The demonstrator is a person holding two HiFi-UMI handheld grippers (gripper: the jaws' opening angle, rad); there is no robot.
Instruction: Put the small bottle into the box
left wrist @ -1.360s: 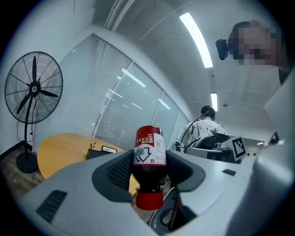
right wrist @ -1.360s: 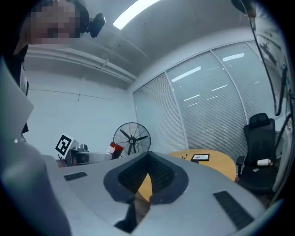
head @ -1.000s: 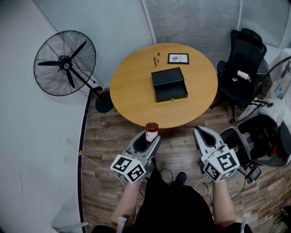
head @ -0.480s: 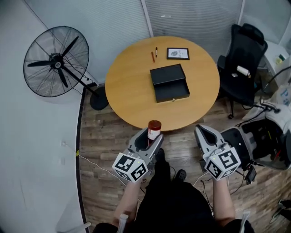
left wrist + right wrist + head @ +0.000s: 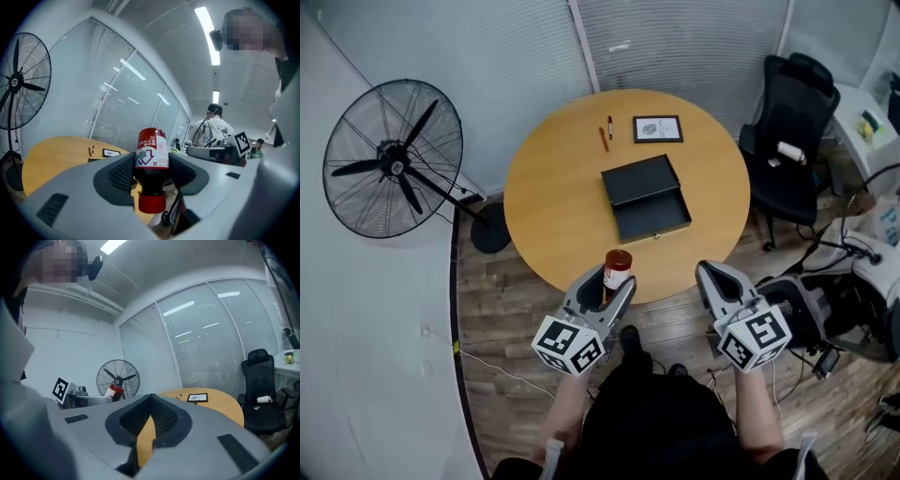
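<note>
Small bottle [image 5: 617, 269]: judged light, rigid and smooth-walled, likely to slip under a loose grip. The labelled body is the soundest place to hold, not the narrow neck.

Left gripper [image 5: 614, 281]: fingers pinch the bottle's dark body from both sides, just above the red cap. It is held off the near edge of the table [image 5: 553, 197], well apart from the open black box [image 5: 649, 211].

Right gripper [image 5: 717, 277]: fingers pressed almost together, holding nothing.
</note>
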